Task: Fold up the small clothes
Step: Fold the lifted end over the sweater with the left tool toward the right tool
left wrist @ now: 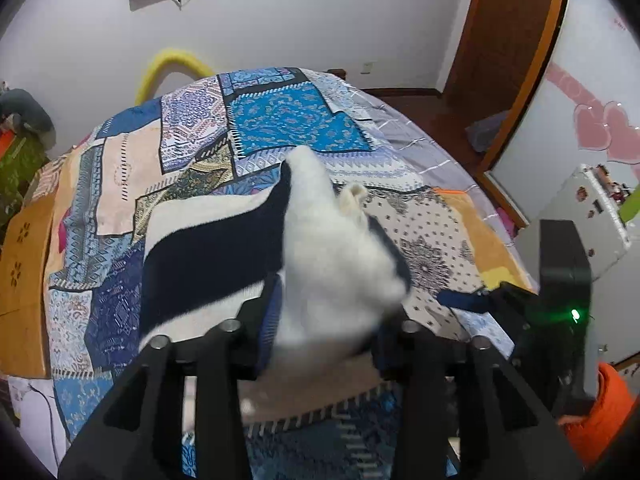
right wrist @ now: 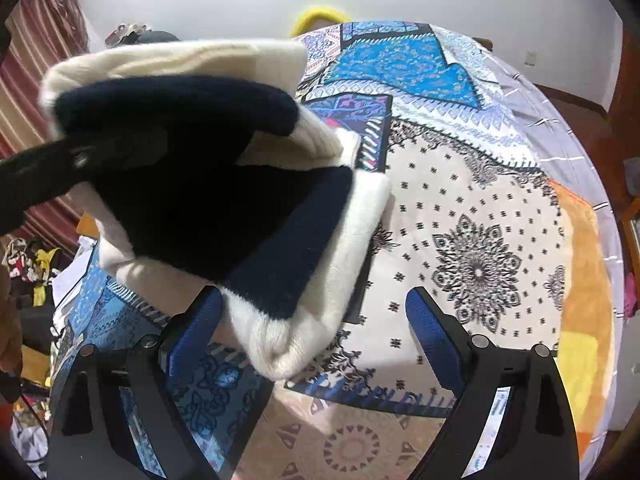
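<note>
**Left gripper has the knit, right waits wide beside the fold**

The white-and-navy striped garment (left wrist: 224,248) lies on the patchwork bedspread (left wrist: 280,120), and the left gripper (left wrist: 324,332) sits right at its near white end. Fluffy cloth bunches up between the blue pads, though whether they actually pinch it can't be told through the blur. From that wrist the stripes run away up and to the left, so the garment's long axis leads off from the left hand.

From the right wrist view, the garment (right wrist: 240,216) is doubled over, its white corner reaching down between the jaws, close to the left-hand pad. The right gripper (right wrist: 316,320) stands wide with nothing held. The left hand is the nearer one. Off to the right the bedspread (right wrist: 472,208) lies flat and bare, good room for laying a fold, with the bed's edge well beyond.
</note>
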`<state>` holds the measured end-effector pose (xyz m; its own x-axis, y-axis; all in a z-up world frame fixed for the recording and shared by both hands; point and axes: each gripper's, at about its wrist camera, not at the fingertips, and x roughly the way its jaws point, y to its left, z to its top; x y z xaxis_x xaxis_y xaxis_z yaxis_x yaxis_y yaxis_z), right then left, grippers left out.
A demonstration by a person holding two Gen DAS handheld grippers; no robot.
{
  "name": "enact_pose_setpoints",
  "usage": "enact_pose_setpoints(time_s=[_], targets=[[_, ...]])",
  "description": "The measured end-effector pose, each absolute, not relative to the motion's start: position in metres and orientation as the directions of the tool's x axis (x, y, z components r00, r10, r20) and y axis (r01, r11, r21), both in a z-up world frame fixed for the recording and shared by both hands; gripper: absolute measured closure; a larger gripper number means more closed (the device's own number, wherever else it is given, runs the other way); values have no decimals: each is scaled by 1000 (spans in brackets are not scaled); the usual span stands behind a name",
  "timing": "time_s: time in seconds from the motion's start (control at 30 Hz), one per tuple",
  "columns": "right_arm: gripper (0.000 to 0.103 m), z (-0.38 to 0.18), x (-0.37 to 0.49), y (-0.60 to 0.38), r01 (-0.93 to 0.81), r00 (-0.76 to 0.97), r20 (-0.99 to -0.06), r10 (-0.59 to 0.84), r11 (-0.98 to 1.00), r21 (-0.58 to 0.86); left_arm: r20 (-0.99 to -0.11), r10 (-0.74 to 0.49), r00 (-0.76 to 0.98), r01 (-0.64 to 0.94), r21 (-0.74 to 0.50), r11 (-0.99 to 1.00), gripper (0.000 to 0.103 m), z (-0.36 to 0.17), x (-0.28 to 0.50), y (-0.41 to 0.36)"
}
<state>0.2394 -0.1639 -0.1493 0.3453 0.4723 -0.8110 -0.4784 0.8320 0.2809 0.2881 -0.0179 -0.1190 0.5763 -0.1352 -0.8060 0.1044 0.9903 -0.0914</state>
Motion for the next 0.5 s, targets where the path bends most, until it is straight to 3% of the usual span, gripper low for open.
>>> enact_pose_setpoints(time_s=[0.2, 0.5], targets=[[12, -140, 238, -173, -471, 376, -810, 450, 846, 252, -783, -141, 606, 94, -106, 990, 43, -101, 266, 0], [12, -137, 255, -174, -474, 397, -811, 429, 853, 219, -763, -50, 644, -44, -103, 994, 41, -87, 256, 60]])
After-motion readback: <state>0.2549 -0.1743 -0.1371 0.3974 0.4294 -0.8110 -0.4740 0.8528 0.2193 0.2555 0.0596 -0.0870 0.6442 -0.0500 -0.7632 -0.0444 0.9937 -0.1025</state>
